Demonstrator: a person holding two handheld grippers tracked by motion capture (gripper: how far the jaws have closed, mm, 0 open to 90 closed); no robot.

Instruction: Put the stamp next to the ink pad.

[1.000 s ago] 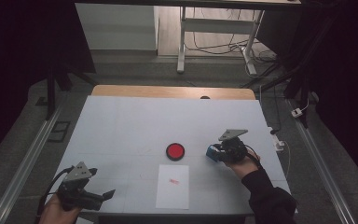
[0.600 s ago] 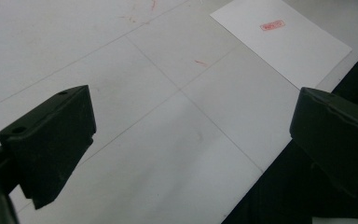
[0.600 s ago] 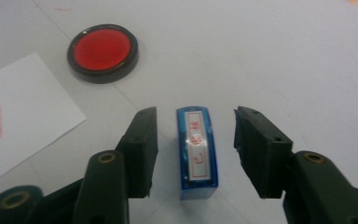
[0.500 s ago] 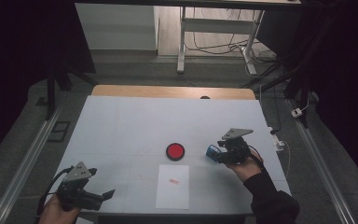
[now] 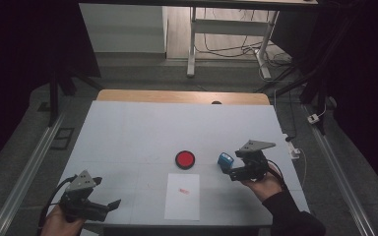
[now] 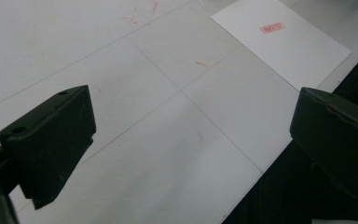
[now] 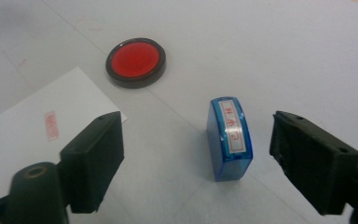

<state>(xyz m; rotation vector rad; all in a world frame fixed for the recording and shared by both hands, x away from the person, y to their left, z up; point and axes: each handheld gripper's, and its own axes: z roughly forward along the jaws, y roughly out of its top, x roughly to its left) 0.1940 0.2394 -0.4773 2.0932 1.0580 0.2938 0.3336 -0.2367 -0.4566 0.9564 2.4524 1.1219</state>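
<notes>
High view — stamp [image 5: 225,161] mid-table, unobstructed

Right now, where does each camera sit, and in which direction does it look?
High view: above the person's side, facing forward and down on the table; both forearms show.
Left gripper view: on the left hand-held gripper, facing the stamped paper; open jaws show.
Right gripper view: on the right hand-held gripper, facing the blue stamp and red ink pad; open jaws show.
All three views share the paper.
</notes>
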